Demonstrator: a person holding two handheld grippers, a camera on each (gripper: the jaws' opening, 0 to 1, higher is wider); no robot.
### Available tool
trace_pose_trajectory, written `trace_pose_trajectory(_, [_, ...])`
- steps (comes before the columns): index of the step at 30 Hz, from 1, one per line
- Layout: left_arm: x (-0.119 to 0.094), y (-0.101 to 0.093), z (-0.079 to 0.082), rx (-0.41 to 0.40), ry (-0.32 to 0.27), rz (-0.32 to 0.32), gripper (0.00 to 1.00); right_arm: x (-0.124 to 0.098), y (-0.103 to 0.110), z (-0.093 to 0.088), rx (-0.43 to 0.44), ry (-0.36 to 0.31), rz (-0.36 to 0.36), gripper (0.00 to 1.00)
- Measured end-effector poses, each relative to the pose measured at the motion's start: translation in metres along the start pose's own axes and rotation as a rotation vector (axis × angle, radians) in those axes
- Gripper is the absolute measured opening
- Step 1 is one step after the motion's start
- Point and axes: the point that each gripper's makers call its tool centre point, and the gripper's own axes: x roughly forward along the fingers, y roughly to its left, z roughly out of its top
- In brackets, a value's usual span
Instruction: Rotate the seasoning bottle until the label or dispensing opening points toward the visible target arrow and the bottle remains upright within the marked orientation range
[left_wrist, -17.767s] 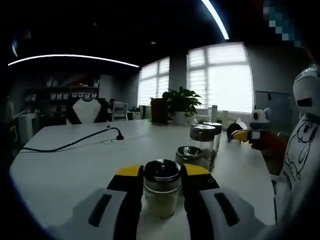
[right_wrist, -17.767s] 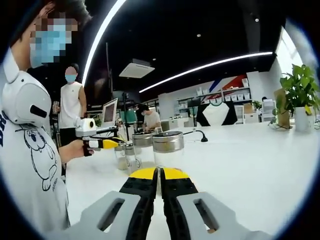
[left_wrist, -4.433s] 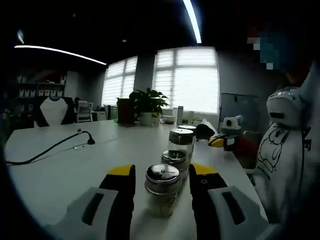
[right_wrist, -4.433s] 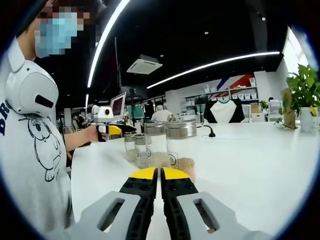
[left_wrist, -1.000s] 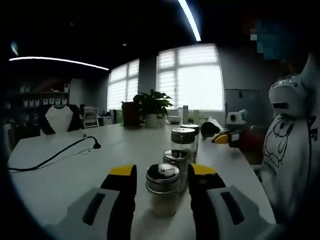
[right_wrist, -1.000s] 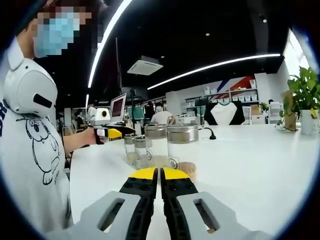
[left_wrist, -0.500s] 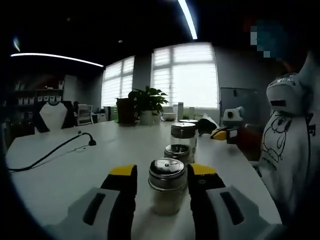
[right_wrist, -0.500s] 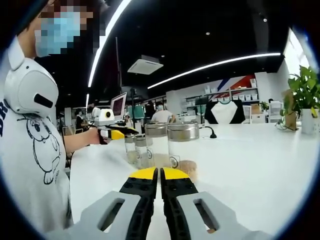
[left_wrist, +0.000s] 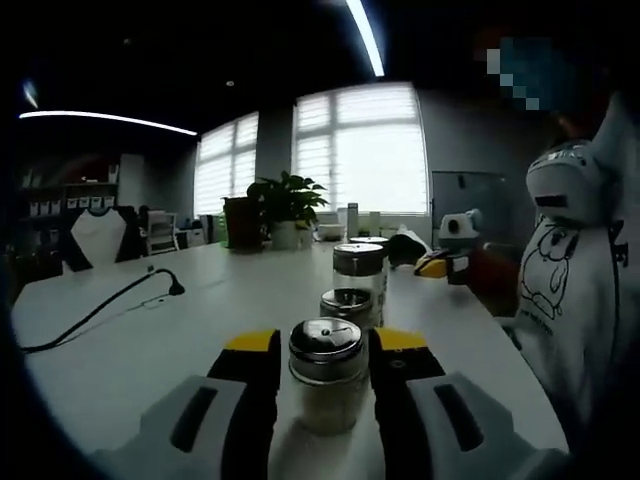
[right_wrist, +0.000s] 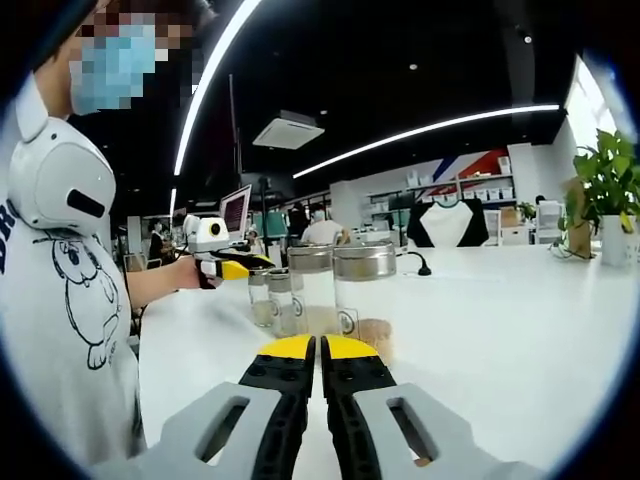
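The seasoning bottle (left_wrist: 326, 385) is seen standing upright on the white desk (left_wrist: 150, 350) directly between the two jaws of the left gripper (left_wrist: 323, 350). Its long axis runs vertically, across the line along which the jaws reach, so any turn would have to be made about that upright axis. The jaws are spread to either side of the glass; whether their pads press on the bottle or stand just off it cannot be told, though the gaps look very narrow. The left gripper is judged far the nearer to the bottle.

The bottle is a short clear glass jar with a shiny metal cap and a pale, grainy filling in its lower part. No label, dispensing opening or target arrow can be made out on it, so its present heading cannot be judged.

Just ahead of the jaws a second short jar (left_wrist: 347, 305) is seen, and beyond it a taller jar (left_wrist: 360, 275), all in one row.

In the right gripper view the right gripper (right_wrist: 320, 348) is shown with its jaws pressed together on nothing, pointed toward the tall jars (right_wrist: 363, 290) ahead of it.
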Motion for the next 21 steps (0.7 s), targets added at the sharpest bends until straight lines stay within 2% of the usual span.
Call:
trace_pose_trajectory(4, [0.0010,-0.0005,-0.0017,0.008,0.011,0.002,0.32,0.0000,-0.0001,0.0008,0.001,-0.003,-0.003,0.00])
trace_pose_trajectory(13, [0.0004,0.0004,-0.0015,-0.005,0.022,0.037,0.32,0.0002,-0.0006,0.0001,0.005,-0.005,-0.006,0.00])
trace_pose_trajectory(21, [0.0009,0.0019,-0.0014,-0.024,0.033,0.139,0.32,-0.0011,-0.0021,0.0025,0.001,-0.011,-0.010,0.00])
